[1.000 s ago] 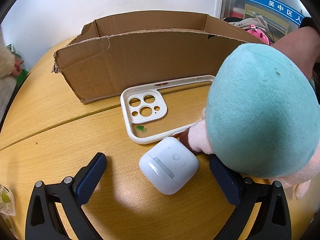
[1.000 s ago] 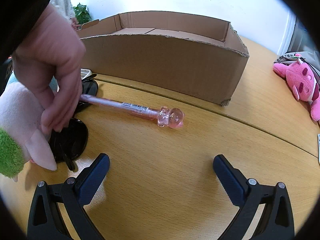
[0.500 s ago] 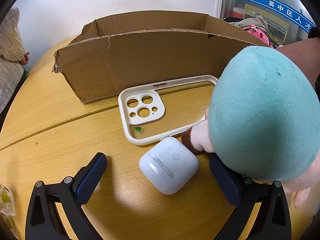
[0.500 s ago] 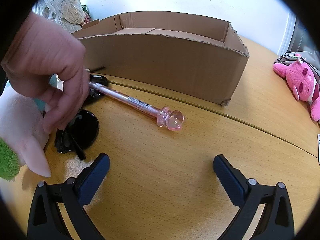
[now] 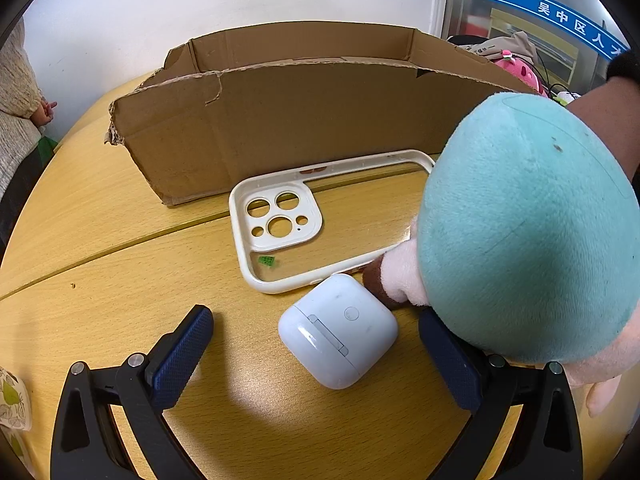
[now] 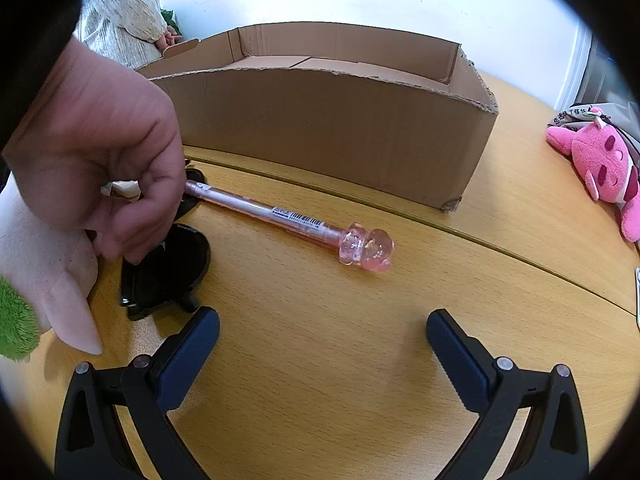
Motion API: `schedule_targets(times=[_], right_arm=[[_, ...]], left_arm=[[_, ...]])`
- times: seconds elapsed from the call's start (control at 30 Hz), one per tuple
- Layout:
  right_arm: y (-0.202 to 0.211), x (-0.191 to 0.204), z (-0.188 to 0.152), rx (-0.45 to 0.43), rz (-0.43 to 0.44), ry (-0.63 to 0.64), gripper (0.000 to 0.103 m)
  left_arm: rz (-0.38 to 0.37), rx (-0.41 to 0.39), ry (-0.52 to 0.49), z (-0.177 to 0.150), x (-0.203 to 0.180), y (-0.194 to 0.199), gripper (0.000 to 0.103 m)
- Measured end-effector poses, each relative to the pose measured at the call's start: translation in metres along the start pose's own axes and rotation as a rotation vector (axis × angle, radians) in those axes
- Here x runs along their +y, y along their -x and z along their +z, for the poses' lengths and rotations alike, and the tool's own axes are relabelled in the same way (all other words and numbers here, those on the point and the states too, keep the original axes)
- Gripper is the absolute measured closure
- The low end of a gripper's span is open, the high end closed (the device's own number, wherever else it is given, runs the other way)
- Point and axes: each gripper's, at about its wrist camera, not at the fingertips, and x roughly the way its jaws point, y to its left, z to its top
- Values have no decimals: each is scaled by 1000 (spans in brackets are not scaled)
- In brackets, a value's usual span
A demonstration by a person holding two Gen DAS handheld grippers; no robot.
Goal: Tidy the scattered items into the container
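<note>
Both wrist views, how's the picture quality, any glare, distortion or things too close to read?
Left wrist view: strong fisheye bends the cardboard box; soft glare on the earbud case; the teal plush crowds the right side, yet stays fairly sharp. Right wrist view: black corners, the hand looms large, the pink pen is sharp, and the window at the far right is blown out.

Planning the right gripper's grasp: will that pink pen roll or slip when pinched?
Probably rolls if nudged sideways: the pink pen has a thin round barrel lying flat on the table. Its bulky clear topper may limit that. The glossy plastic looks slippery, so pinch mid-barrel. A hand touches its far end now.
</note>
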Motion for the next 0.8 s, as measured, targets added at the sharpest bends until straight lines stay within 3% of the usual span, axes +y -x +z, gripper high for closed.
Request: schedule_targets(times=[0.47, 0.8], right_arm=[[0, 1, 0, 0, -1, -2, 0], [0, 1, -1, 0, -3, -3, 0]], left_arm=[[32, 0, 45, 0, -2, -1, 0], [97, -3, 134, -12, 4, 6, 0]])
